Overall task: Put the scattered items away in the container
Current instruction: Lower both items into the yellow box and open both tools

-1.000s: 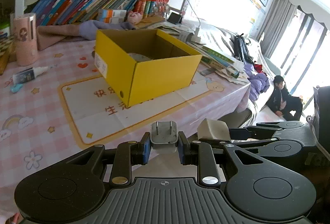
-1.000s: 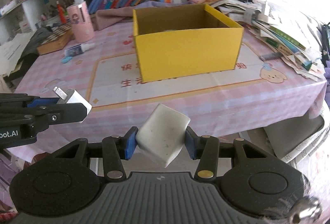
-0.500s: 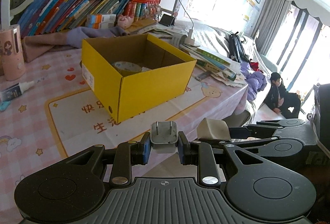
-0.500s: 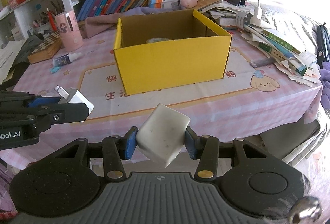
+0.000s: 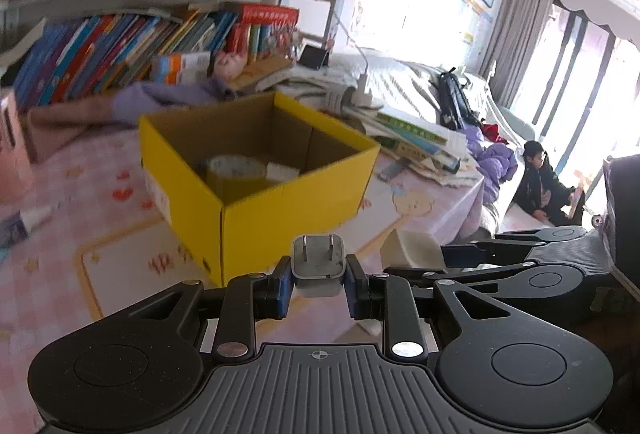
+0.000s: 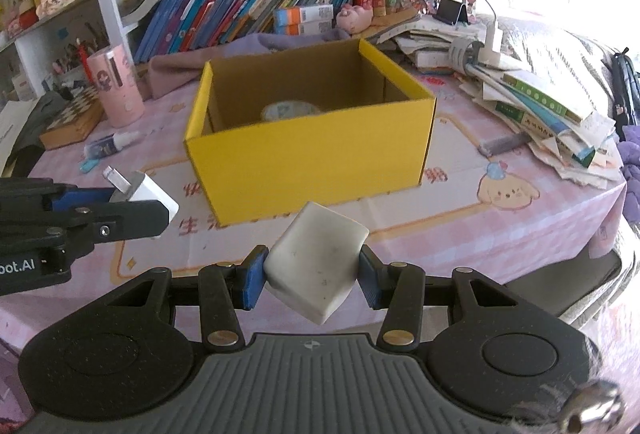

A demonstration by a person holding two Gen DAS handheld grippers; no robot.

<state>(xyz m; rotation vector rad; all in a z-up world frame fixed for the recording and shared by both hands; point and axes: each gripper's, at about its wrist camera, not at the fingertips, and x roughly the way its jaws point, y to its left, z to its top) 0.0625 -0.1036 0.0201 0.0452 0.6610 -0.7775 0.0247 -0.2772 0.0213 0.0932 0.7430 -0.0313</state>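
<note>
I hold my left gripper (image 5: pixel 318 280) level, clamped on a white plug adapter (image 5: pixel 318 266), prongs up, short of the yellow box (image 6: pixel 310 150). My right gripper (image 6: pixel 312 276) pinches a tilted white block (image 6: pixel 316 260). Only the left view shows a white item (image 5: pixel 282 170) beside the tape roll (image 5: pixel 236 170) inside.

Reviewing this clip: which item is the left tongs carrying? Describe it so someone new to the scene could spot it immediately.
Start at the open yellow box on the pink tablecloth; the two tongs hover in front of its near side. The left tongs are shut on a small white plug adapter. Two flat metal prongs stick out of it, unlike the plain, larger white block in the right tongs.
</note>
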